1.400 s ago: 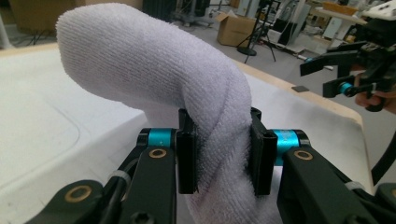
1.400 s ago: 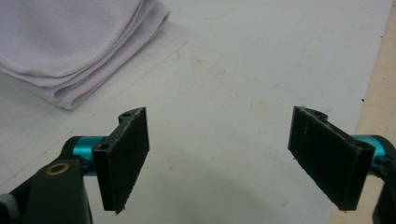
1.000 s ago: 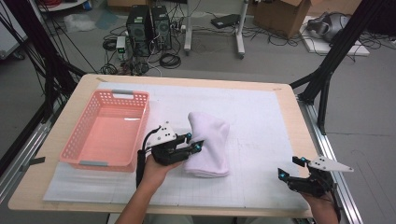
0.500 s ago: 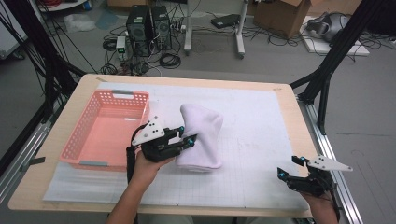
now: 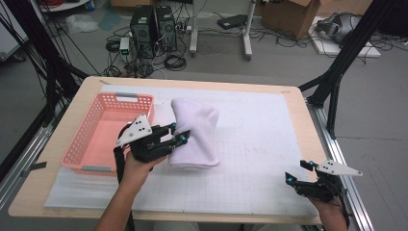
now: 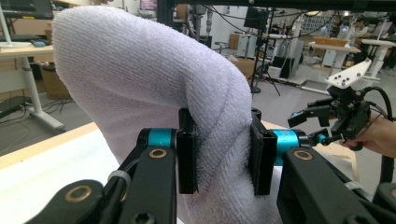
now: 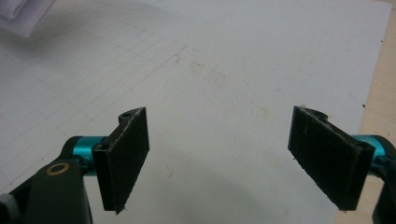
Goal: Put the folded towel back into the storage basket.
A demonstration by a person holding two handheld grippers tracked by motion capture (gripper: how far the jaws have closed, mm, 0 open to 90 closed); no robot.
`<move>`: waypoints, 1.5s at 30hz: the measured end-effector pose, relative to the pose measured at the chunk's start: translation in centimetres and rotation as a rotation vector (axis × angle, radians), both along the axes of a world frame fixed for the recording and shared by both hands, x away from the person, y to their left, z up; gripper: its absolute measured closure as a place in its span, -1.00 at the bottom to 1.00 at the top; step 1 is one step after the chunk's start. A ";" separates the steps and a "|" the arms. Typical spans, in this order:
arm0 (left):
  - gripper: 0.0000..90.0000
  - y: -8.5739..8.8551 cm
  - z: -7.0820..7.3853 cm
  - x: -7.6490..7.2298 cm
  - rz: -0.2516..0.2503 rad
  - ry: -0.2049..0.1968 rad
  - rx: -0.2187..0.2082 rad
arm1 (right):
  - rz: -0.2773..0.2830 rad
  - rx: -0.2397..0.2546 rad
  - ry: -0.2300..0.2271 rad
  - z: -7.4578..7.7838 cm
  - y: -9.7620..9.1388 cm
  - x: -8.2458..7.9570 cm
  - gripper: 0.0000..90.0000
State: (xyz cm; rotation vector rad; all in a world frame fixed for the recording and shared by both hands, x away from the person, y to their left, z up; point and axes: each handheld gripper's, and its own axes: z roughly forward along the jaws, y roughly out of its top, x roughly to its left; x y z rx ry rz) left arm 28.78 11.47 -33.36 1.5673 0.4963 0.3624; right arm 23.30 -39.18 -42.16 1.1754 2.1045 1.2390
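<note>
Near the middle of the gridded mat (image 5: 260, 139), just right of the pink basket (image 5: 103, 137), a folded white towel (image 5: 195, 134) is pinched at its left edge by the left gripper (image 5: 180, 136), both pads squeezing the terry cloth. Well apart, at the mat's near right corner, the right gripper (image 5: 298, 174) hovers with jaws spread wide, holding nothing.

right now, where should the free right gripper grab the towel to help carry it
The left gripper is shut on the towel at its left edge, so the right side sags to the mat. The right gripper, open and apart from it, would probably do best pinching the opposite right edge, coming level from the right, where the folded layers stack thick.
</note>
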 end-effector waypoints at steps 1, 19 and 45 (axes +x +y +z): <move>0.55 0.2 0.1 0.0 0.005 -0.003 -0.003 | 0.001 -0.002 -0.002 0.0 0.0 0.0 -0.57; 0.55 6.0 2.7 0.5 0.084 -0.020 -0.071 | 0.002 -0.004 -0.002 0.0 0.2 0.3 -0.57; 0.55 13.6 4.4 3.0 0.100 -0.026 -0.096 | -0.067 -0.019 0.007 0.1 -0.2 -0.8 -0.57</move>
